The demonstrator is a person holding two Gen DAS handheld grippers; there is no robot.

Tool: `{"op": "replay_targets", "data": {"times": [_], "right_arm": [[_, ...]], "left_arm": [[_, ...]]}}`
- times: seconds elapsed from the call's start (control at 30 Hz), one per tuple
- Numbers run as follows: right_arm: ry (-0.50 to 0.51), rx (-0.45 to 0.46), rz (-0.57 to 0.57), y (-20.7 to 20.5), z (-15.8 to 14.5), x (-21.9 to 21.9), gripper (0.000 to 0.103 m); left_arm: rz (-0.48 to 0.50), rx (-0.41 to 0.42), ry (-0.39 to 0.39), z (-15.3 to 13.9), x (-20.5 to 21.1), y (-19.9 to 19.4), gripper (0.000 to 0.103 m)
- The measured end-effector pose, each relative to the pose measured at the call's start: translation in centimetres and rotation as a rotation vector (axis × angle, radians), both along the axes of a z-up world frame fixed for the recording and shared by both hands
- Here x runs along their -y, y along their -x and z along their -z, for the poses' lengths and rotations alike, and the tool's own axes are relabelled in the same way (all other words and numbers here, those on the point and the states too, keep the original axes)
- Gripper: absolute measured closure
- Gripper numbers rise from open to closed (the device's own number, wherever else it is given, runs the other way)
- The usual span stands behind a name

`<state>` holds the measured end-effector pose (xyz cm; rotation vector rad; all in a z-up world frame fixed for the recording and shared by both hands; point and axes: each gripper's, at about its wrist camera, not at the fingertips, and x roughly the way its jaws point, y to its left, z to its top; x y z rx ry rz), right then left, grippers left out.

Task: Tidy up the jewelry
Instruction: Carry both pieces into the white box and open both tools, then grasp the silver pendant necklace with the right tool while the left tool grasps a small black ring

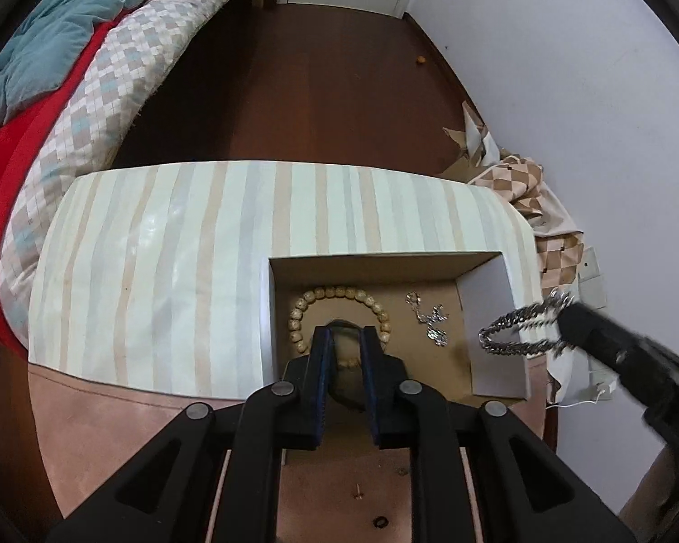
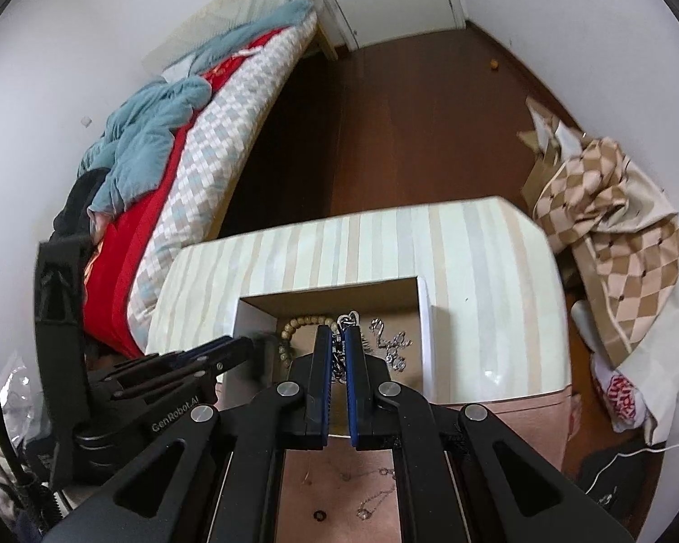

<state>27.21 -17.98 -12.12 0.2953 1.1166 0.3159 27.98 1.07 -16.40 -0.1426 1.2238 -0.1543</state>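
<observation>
An open cardboard box (image 1: 384, 267) sits on a striped table (image 1: 167, 271). Inside lie a wooden bead bracelet (image 1: 335, 294) and a thin silver necklace (image 1: 432, 321). My left gripper (image 1: 347, 335) holds a dark ring-shaped bangle (image 1: 345, 326) between its fingers over the box's near edge. My right gripper (image 2: 338, 335) is shut on a chunky silver chain bracelet (image 1: 516, 330), held above the box's right wall. In the right wrist view the box (image 2: 330, 292), beads (image 2: 301, 323) and thin necklace (image 2: 391, 344) show ahead, and the left gripper (image 2: 249, 344) is at the left.
A bed (image 1: 90, 90) with patterned and red covers lies to the left. Checkered cloth (image 2: 611, 208) and cardboard scraps pile at the right by the wall. A thin chain (image 2: 375, 497) and a small ring (image 2: 319, 515) lie on the pink surface below.
</observation>
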Motion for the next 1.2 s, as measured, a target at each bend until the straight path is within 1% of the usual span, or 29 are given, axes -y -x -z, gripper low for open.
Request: {"op": "replay_targets", "data": {"times": [0.03,0.1,0.13,0.2,0.27,0.3,0.33,0.37,0.4,0.43,0.47,0.5,0.6,0.63,0.67,0.7,0.73,0.77,0.87,0.9,1.07,1.2], "right_arm": [[-0.004,-0.01,-0.003,-0.1,0.4,-0.2,0.097],[-0.013,-0.027,-0.018,-0.2,1.0,-0.3,0.097],[-0.026,-0.04,-0.02,-0.3,1.3,-0.3,0.097],[-0.045,-0.076,-0.037,-0.5,2.0,-0.4,0.097],[-0.031,-0.123,-0.053,-0.8,2.8,-0.6,0.096],[-0.009,-0.157,-0.056,-1.0,3.5,-0.6,0.096],[0.009,-0.171,-0.06,-1.0,3.8,-0.6,0.095],[0.028,-0.179,-0.057,-1.0,4.1,-0.6,0.088],[0.043,-0.181,-0.055,-0.9,4.2,-0.5,0.079],[0.052,-0.176,-0.054,-0.7,4.1,-0.4,0.059],[0.059,-0.166,-0.05,-0.4,4.0,-0.3,0.046],[0.081,-0.154,-0.048,-0.2,3.8,-0.3,0.044],[0.147,-0.124,-0.034,0.3,3.3,-0.3,0.042],[0.191,-0.111,-0.028,0.5,3.2,-0.4,0.035],[0.241,-0.096,-0.02,0.8,3.2,-0.6,0.025],[0.282,-0.082,-0.011,1.1,3.3,-0.7,0.02],[0.312,-0.075,-0.006,1.3,3.3,-0.6,0.013],[0.345,-0.067,0.0,1.5,3.4,-0.7,0.009],[0.412,-0.058,0.017,2.2,4.2,-0.9,0.004],[0.424,-0.056,0.02,2.5,4.5,-0.9,0.003],[0.437,-0.064,0.026,3.6,5.2,-1.1,0.003],[0.453,-0.033,0.049,4.8,4.3,-1.0,0.003]], "left_arm": [[-0.005,0.002,-0.006,0.0,0.0,-0.1,0.078],[-0.012,0.017,-0.019,-0.3,0.0,-0.2,0.034],[-0.022,0.034,-0.023,-0.6,-0.2,-0.1,0.03],[-0.034,0.045,-0.041,-0.9,-0.4,-0.2,0.029],[-0.046,0.043,-0.052,-1.0,-0.7,-0.2,0.028],[-0.053,0.047,-0.063,-1.1,-1.0,-0.1,0.022],[-0.061,0.052,-0.074,-1.2,-1.2,0.1,0.018],[-0.069,0.055,-0.085,-1.2,-1.4,0.3,0.008],[-0.076,0.059,-0.095,-1.3,-1.6,0.4,0.004],[-0.082,0.064,-0.104,-1.3,-1.8,0.6,0.004],[-0.094,0.069,-0.117,-1.3,-2.1,0.9,0.004],[-0.103,0.074,-0.127,-1.3,-2.3,1.1,0.004],[-0.117,0.094,-0.151,-1.4,-2.7,2.0,0.003],[-0.119,0.103,-0.162,-1.4,-2.7,2.2,0.001],[-0.121,0.116,-0.182,-1.3,-2.7,2.7,0.0],[-0.12,0.122,-0.191,-1.2,-2.6,3.1,0.0],[-0.122,0.125,-0.199,-1.1,-2.6,3.4,0.0],[-0.125,0.125,-0.211,-1.0,-2.6,3.7,0.0],[-0.131,0.127,-0.228,-0.5,-2.6,4.9,0.0],[-0.131,0.127,-0.232,-0.4,-2.5,5.2,0.0],[-0.123,0.129,-0.241,-0.3,-2.2,6.6,0.0],[-0.131,0.149,-0.244,-1.0,-2.2,7.8,0.0]]}}
